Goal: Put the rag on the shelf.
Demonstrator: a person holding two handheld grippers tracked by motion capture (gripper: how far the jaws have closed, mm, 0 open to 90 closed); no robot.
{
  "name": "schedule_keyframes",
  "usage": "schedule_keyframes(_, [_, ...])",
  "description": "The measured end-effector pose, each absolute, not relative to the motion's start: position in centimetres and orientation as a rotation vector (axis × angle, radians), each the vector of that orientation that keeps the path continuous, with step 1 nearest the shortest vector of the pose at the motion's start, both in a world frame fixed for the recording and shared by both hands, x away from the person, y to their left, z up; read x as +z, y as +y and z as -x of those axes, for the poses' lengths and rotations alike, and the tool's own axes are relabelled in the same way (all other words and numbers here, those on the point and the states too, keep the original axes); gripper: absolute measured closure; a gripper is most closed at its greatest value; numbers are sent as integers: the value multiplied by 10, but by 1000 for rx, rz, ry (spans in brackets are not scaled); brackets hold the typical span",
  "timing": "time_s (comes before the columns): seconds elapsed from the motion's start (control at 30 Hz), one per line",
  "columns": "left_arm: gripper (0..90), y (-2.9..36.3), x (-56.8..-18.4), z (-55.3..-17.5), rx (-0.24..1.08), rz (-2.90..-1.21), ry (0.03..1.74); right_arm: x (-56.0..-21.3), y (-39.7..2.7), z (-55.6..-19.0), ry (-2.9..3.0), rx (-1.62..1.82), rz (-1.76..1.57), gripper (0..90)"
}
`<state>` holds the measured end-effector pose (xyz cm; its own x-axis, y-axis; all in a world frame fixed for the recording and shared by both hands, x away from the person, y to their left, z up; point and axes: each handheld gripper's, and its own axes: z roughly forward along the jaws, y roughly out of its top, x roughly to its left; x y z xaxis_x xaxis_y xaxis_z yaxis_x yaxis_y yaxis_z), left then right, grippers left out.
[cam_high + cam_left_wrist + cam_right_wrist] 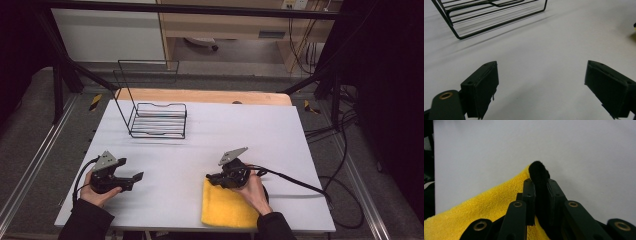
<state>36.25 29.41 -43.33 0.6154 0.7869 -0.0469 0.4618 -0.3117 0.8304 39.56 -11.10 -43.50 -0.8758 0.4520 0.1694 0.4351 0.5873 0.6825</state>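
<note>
Between the jaws of the right gripper (541,185), a corner of the yellow cloth (227,206) is clamped, bunched into a dark fold; the rest lies flat behind them on the tabletop (210,135). The left gripper (541,86) is held with jaws wide apart, nothing between them, the wire rack (157,119) ahead. Slippage is judged possible, since merely the corner's edge is pinched.
</note>
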Motion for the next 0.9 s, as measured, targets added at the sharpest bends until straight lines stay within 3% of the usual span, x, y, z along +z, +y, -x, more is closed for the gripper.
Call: schedule_keyframes(0.9, [114, 295, -433, -363, 471, -1949, 998, -437, -110, -485, 2288, 1081, -1247, 781])
